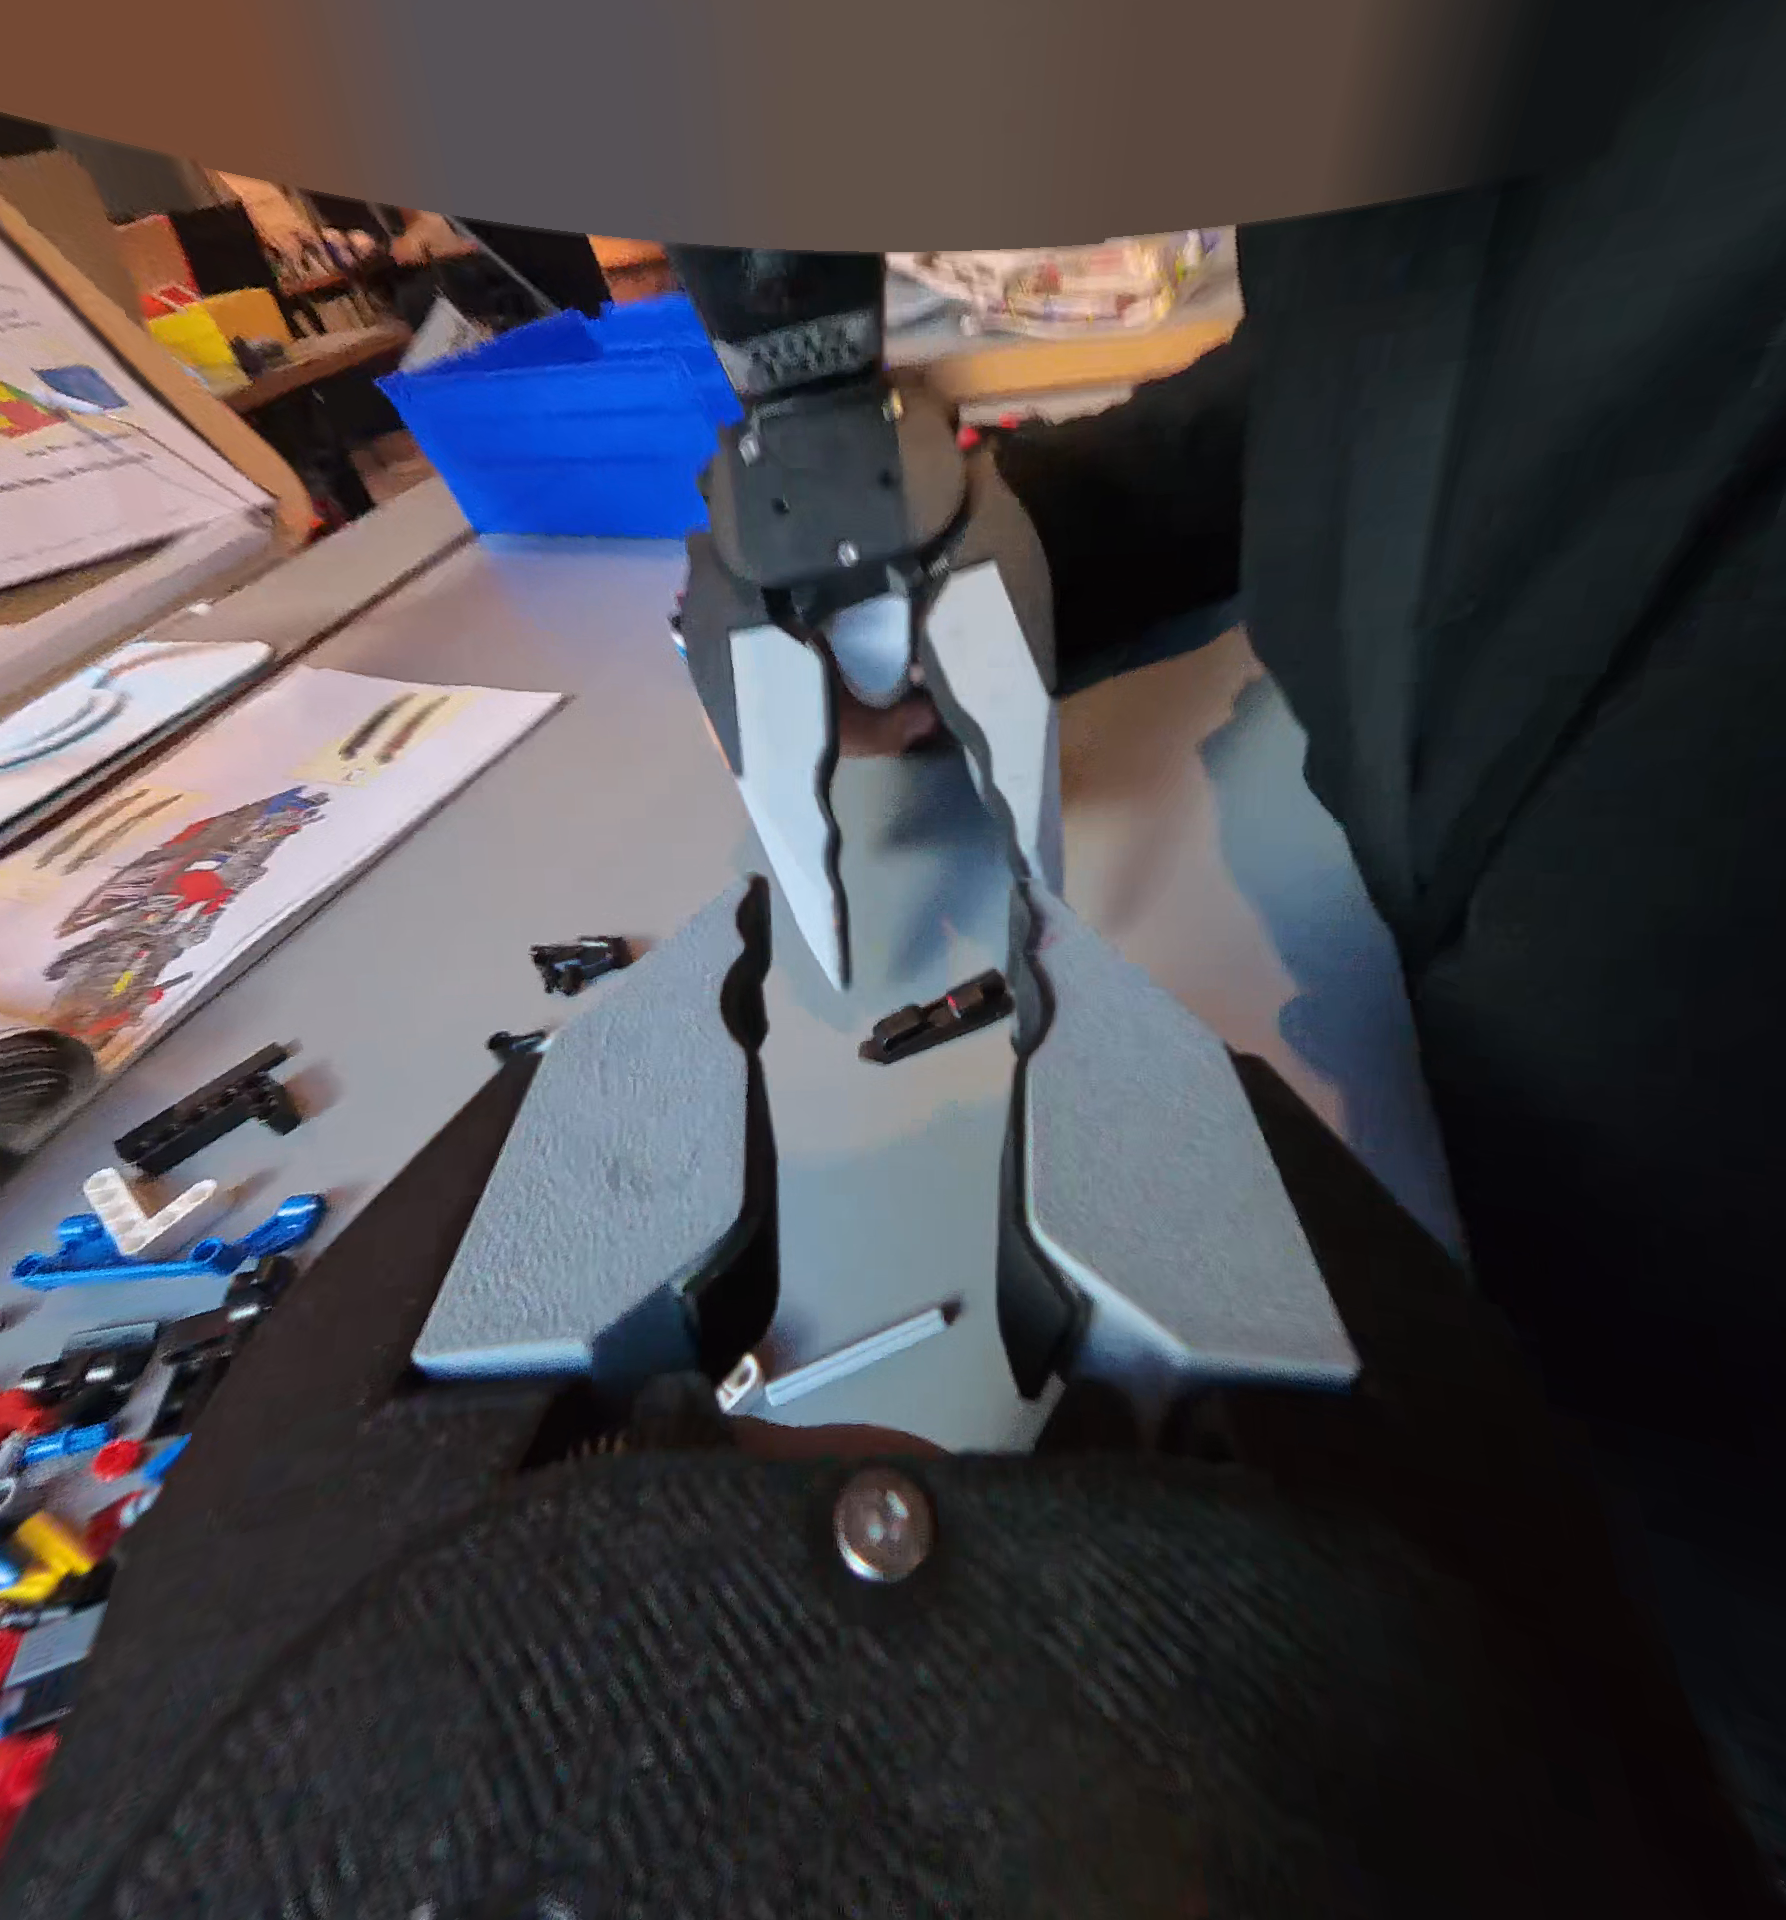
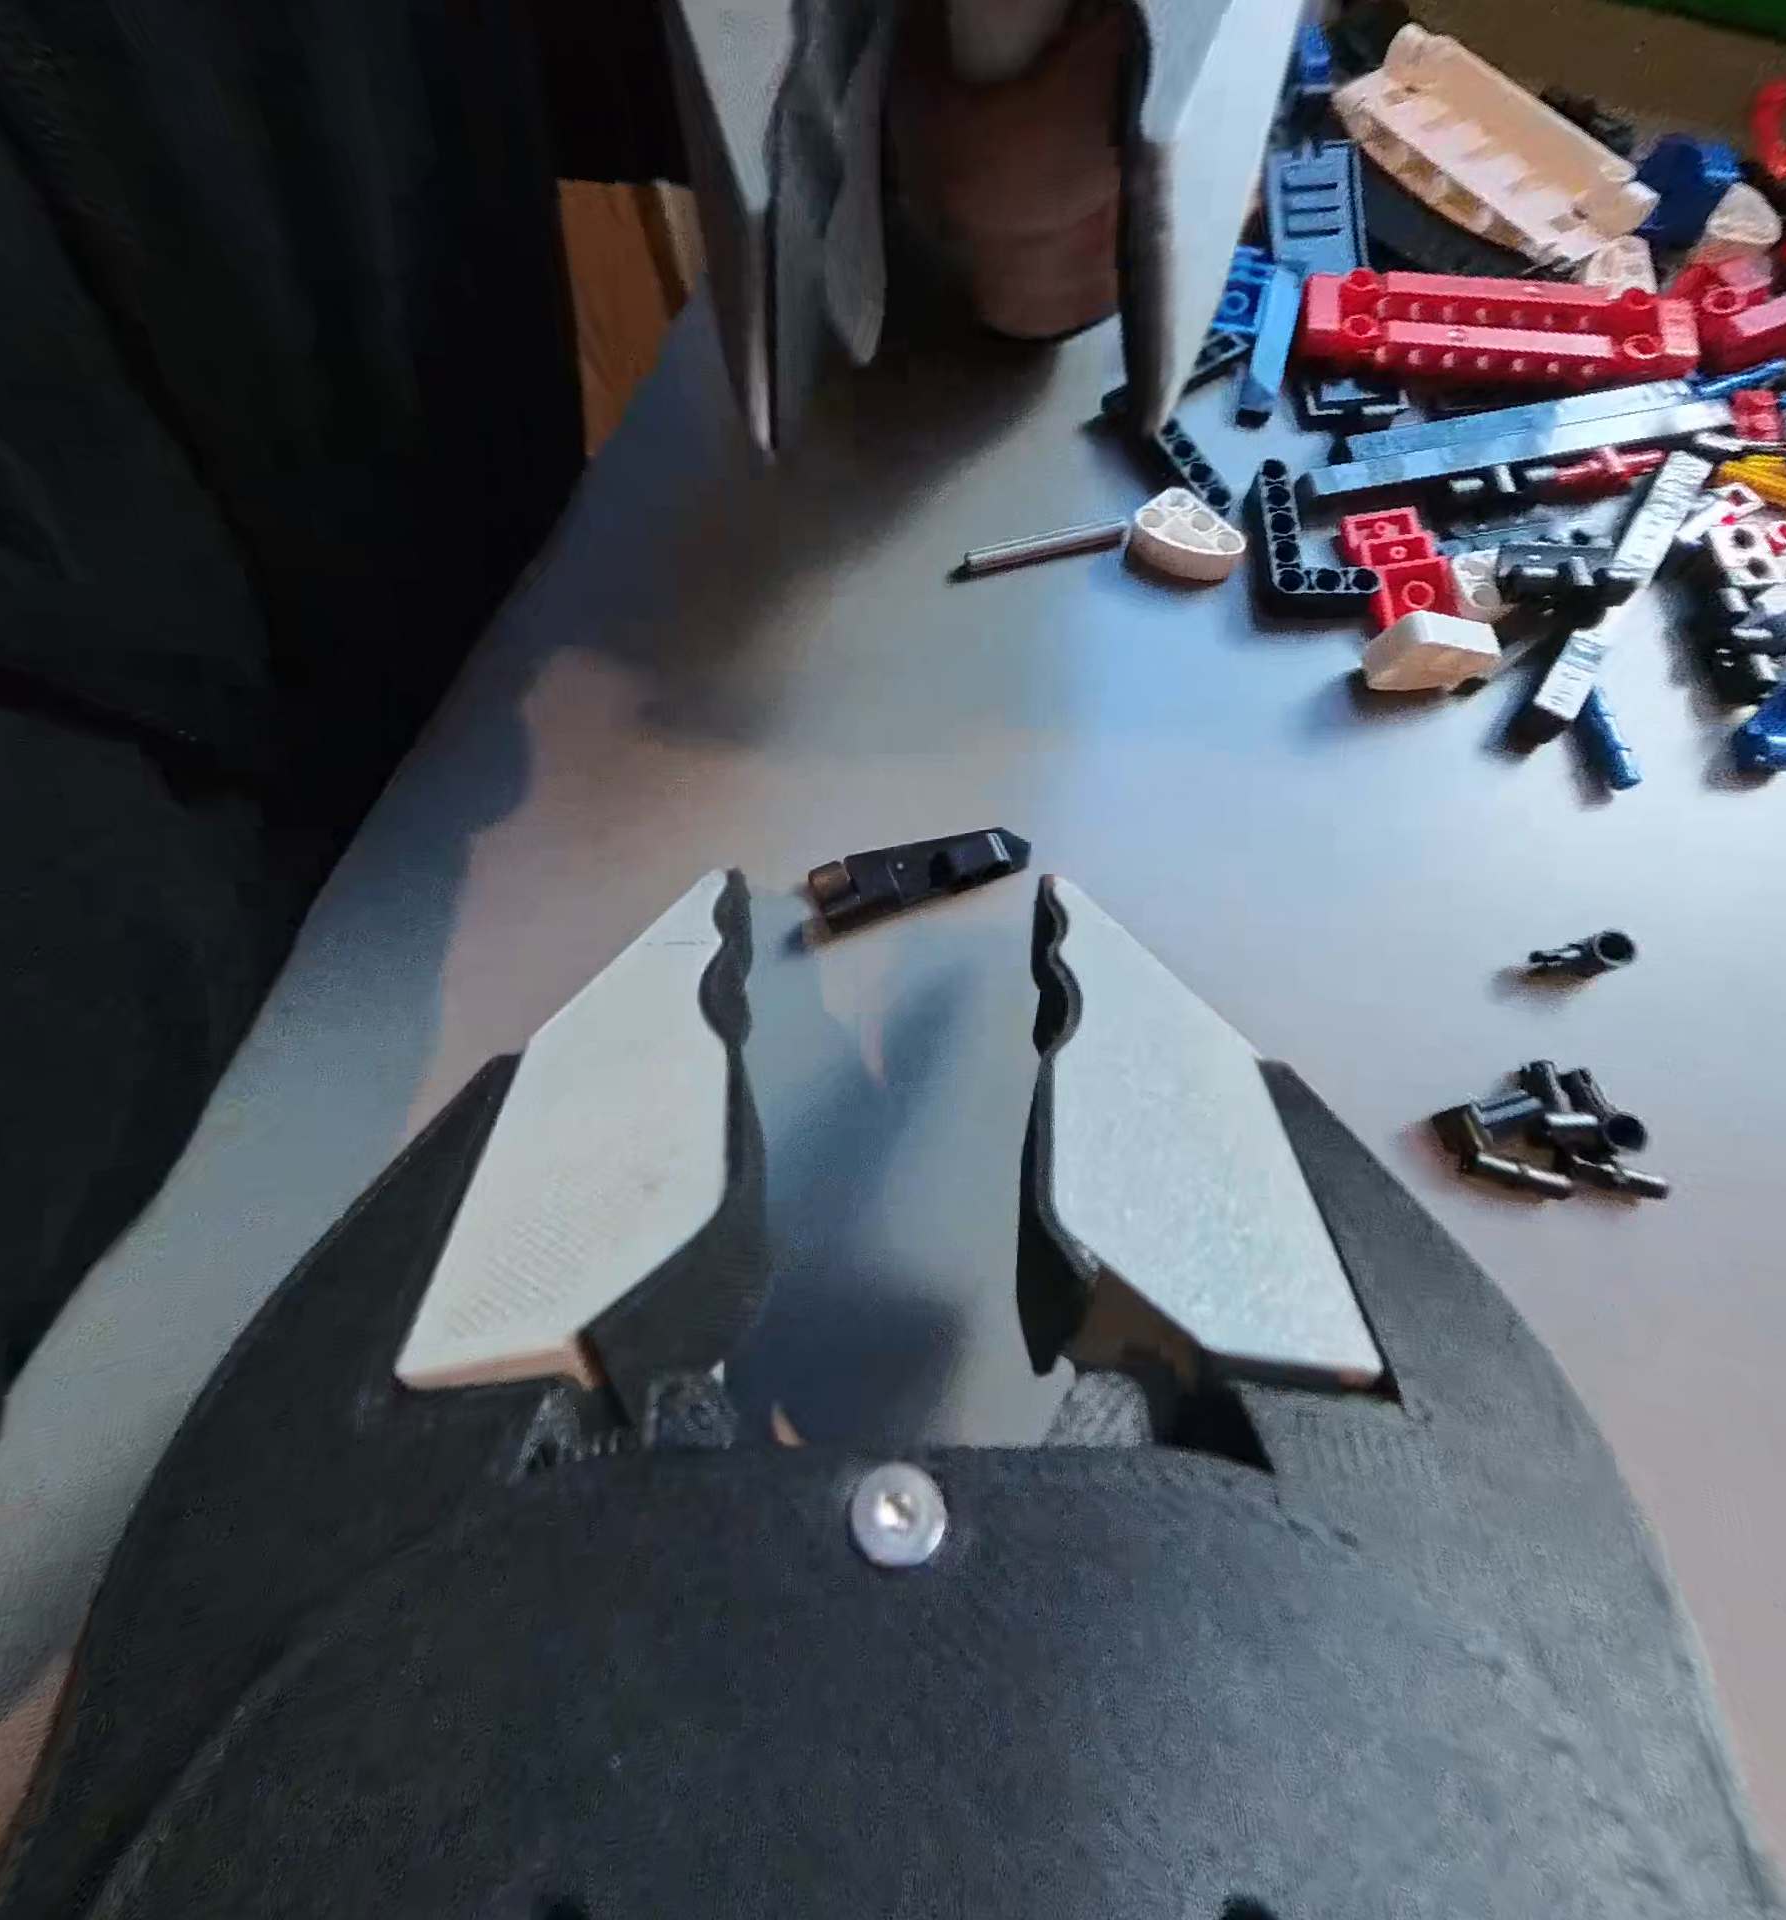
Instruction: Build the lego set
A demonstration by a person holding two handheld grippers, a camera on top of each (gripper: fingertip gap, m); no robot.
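Left wrist cam first: the left gripper (image 1: 884, 914) has its jaws spread wide with nothing in them, hanging over the grey table (image 1: 577, 790). A small black piece (image 1: 936, 1016) lies flat on the table just past the tips, close to the right finger and not touching either one as far as I can tell. The right gripper (image 1: 930, 935) comes in from the far side pointing back toward the camera, jaws apart too, tips right near that same piece. Nearer the camera, between the left fingers, there's a thin grey axle (image 1: 858, 1351). Off to the left sits an open manual (image 1: 245, 831), a black beam (image 1: 208, 1107), a blue curved part (image 1: 172, 1242) with a white L-piece (image 1: 146, 1205) against it, and a jumble of red, blue and yellow bricks in the corner. A blue bin (image 1: 556, 436) stands further back. Right wrist cam: the right gripper (image 2: 889, 883) is wide open and empty, with the black piece (image 2: 915, 873) lying just beyond the tips, roughly between them. The left gripper (image 2: 956, 416) shows blurry at the top edge. The main brick pile (image 2: 1554, 416) sprawls top right, with a long red beam (image 2: 1491, 327) in it, the axle (image 2: 1045, 545) at its near edge and a little heap of black pins (image 2: 1549, 1138) on the right.
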